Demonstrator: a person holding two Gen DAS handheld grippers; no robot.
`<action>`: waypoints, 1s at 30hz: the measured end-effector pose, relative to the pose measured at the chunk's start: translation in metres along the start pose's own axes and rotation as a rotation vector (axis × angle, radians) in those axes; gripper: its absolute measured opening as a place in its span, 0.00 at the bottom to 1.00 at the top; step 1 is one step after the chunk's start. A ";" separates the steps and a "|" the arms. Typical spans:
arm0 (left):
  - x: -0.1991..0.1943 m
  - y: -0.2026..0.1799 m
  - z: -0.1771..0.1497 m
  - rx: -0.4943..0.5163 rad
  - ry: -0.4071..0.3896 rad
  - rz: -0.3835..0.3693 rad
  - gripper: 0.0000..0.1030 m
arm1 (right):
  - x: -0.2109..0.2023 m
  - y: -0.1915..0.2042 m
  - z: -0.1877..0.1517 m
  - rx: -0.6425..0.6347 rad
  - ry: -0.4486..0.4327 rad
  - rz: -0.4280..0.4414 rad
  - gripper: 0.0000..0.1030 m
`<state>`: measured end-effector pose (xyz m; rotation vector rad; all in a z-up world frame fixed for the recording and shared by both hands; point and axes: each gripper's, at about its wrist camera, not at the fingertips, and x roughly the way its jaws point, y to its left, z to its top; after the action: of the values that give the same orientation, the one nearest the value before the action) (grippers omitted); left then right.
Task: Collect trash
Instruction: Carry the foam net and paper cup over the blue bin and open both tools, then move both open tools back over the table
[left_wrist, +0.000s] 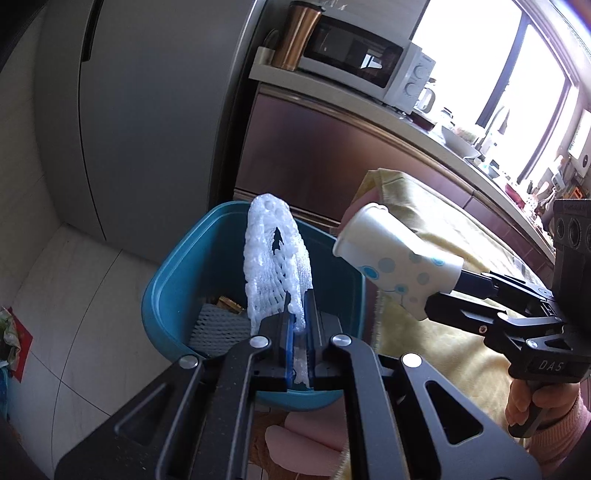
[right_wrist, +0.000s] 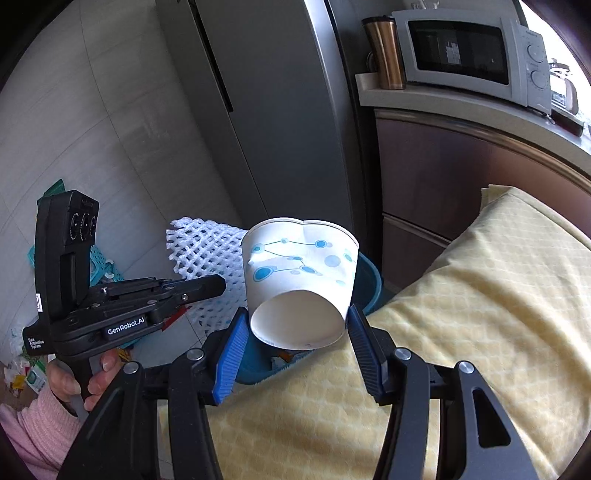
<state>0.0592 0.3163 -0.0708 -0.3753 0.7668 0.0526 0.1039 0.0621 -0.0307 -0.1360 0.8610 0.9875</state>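
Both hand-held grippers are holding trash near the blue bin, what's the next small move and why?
Probably open the left hand-held gripper: its foam net already hangs over the open blue bin, while the paper cup sits beside the rim.

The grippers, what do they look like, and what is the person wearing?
Both are black metal tools with linked bars and silver rivets. The left gripper and the right gripper have ribbed blue pads. White lettering marks the bodies. Each has a black camera block on top. The person wears fuzzy pink sleeves.

The pale tiled floor (left_wrist: 55, 295) carries the teal bin (left_wrist: 192, 266), with scattered wrappers (right_wrist: 26, 373) near its edge.
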 end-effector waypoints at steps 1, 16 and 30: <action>0.003 0.002 0.000 -0.005 0.006 0.002 0.05 | 0.003 0.001 0.001 0.000 0.006 0.001 0.51; 0.048 0.020 -0.007 -0.062 0.074 0.014 0.10 | 0.054 0.010 0.016 0.027 0.113 0.021 0.54; 0.068 0.021 -0.013 -0.060 0.109 0.041 0.33 | 0.050 -0.006 0.007 0.098 0.119 0.050 0.56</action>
<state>0.0958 0.3252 -0.1329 -0.4216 0.8819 0.0945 0.1254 0.0955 -0.0621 -0.0902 1.0243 0.9894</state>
